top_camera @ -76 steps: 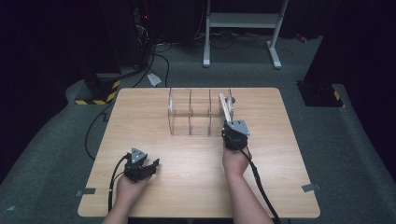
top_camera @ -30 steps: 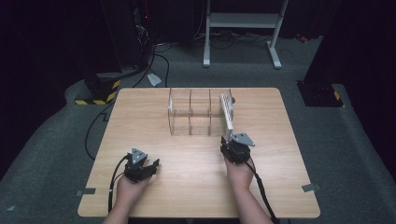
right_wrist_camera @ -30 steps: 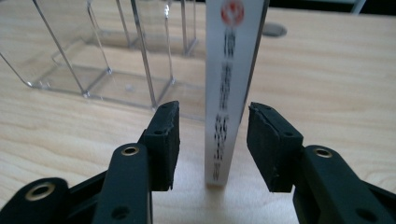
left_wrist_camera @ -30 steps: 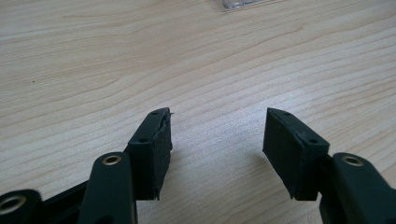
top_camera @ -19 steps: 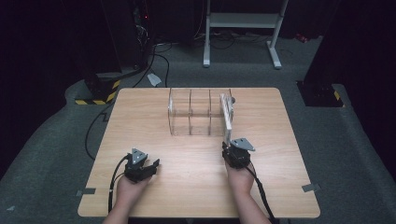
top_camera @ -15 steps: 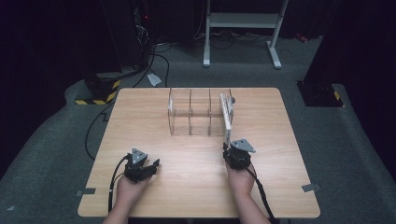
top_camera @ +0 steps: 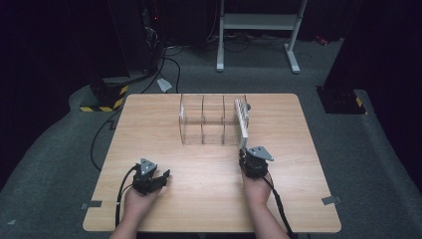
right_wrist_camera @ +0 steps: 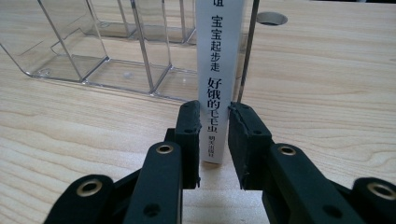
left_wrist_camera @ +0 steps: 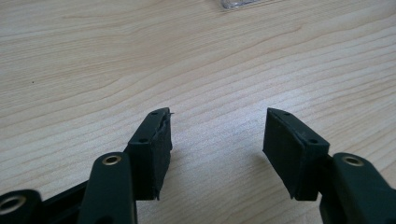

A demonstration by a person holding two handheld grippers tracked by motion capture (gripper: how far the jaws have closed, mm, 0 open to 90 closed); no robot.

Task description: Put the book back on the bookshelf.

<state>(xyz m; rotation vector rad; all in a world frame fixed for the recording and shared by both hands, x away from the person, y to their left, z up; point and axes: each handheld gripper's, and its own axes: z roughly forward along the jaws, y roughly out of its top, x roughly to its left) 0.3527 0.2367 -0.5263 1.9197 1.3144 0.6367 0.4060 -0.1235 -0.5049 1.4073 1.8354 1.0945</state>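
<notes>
At the centre of the high view, a clear acrylic organizer (top_camera: 211,119) with three compartments stands on the wooden table (top_camera: 149,124), and a thin white book (top_camera: 241,119) stands upright on edge at the organizer's right end, its near end sticking out toward the lower part of the frame. Whether the book sits inside the rightmost compartment or just outside its end wall cannot be told for certain; in the right gripper view a clear wall edge rises just right of the book's spine (right_wrist_camera: 219,70).

The right gripper (top_camera: 253,162) meets the projecting end of the book; in its own view the jaws have just been closing and now clamp the lower spine between the pads (right_wrist_camera: 190,135). The left gripper (left_wrist_camera: 217,135), low at the left of the high view (top_camera: 149,180), rests with jaws apart over bare wood, nothing between them.

Judged from this, the grasp is made. Either seating the book deeper or drawing it out remains to be done, and the two left compartments stand empty.

Black Chinese print runs down the spine: 宝宝起步走 above, 好饿的毛毛虫 below. The small print at the foot is too fine to read.
</notes>
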